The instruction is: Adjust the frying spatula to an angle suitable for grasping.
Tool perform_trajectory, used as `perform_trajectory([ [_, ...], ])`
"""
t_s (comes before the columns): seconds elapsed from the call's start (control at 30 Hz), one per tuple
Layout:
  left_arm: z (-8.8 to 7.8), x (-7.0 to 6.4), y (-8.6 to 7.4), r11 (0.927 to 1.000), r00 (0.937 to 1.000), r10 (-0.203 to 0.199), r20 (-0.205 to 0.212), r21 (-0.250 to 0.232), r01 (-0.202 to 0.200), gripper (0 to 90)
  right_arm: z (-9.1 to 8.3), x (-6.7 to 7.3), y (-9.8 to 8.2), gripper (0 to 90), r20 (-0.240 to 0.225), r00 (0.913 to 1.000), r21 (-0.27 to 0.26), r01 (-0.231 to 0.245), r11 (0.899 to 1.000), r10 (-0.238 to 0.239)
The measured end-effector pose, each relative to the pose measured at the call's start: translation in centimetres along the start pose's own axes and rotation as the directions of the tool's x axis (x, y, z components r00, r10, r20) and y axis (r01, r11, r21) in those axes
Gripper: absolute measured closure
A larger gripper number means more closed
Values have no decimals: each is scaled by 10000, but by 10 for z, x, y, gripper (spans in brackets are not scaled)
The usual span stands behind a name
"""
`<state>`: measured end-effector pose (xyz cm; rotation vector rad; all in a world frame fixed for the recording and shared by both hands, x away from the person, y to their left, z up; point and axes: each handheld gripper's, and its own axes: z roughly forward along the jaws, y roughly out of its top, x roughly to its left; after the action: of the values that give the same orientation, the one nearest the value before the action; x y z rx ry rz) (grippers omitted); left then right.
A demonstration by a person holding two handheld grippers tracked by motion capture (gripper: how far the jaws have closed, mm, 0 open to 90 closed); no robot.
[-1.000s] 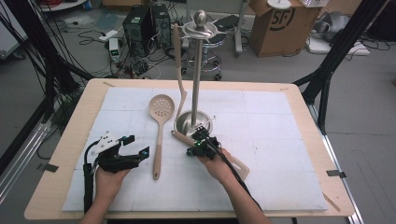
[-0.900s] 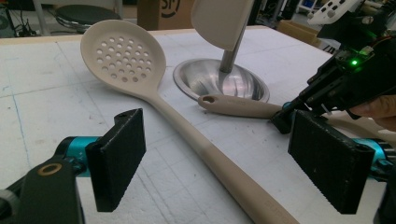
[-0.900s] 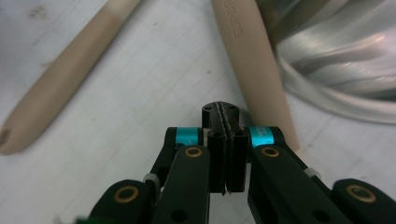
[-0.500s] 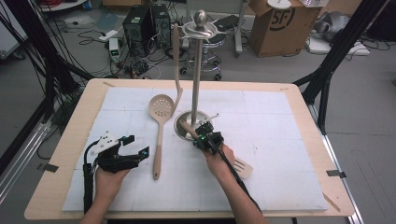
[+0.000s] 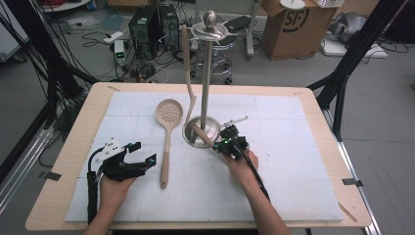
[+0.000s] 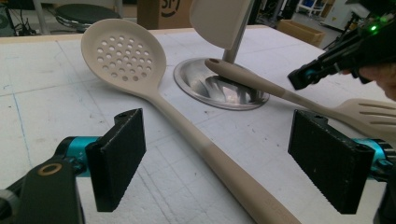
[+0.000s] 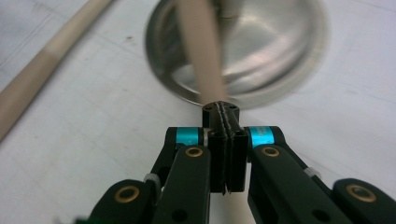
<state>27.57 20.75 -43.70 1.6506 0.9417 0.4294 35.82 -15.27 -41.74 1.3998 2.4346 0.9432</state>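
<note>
A steel utensil stand (image 5: 205,88) rises from a round base (image 5: 211,128) at the table's middle. One beige utensil (image 5: 187,73) hangs from its top. A beige perforated spoon (image 5: 169,115) lies flat to the left of the base. My right gripper (image 5: 229,142) is shut on the handle of a beige slotted spatula (image 6: 261,84), whose handle end reaches over the base (image 7: 261,42); its slotted head (image 6: 371,112) trails behind near the hand. My left gripper (image 5: 143,153) rests open on the mat, the spoon's handle (image 6: 224,168) just ahead of its jaws.
The white mat (image 5: 293,161) covers a wooden table (image 5: 63,161). Black frame legs (image 5: 342,73) stand at the right and left. Boxes, cables and electronics lie on the floor beyond the far edge.
My right gripper has carried the spatula up and left toward the stand, so its handle end now lies over the base. The left gripper has stayed put.
</note>
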Motion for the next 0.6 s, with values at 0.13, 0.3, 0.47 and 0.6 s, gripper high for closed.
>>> perform_trajectory([
  [0.13, 1, -1, 0, 10000, 10000, 21, -32, -20, -21, 195, -4, -18, -9, 899, 412, 9991, 574, -124, 9983, 101],
  [0.3, 2, -1, 0, 10000, 10000, 24, -26, 41, -24, 195, -8, -24, -11, 893, 22, 9992, 356, -403, 9986, 402],
  [0.47, 1, -1, 0, 10000, 10000, 19, -9, 52, -19, 195, -2, -21, -9, 706, -993, 9932, 194, -586, 9981, 602],
  [0.6, 1, -1, 0, 10000, 10000, 14, -1, 38, -14, 195, 2, -19, -10, 666, -1136, 9915, 367, -597, 9975, 635],
])
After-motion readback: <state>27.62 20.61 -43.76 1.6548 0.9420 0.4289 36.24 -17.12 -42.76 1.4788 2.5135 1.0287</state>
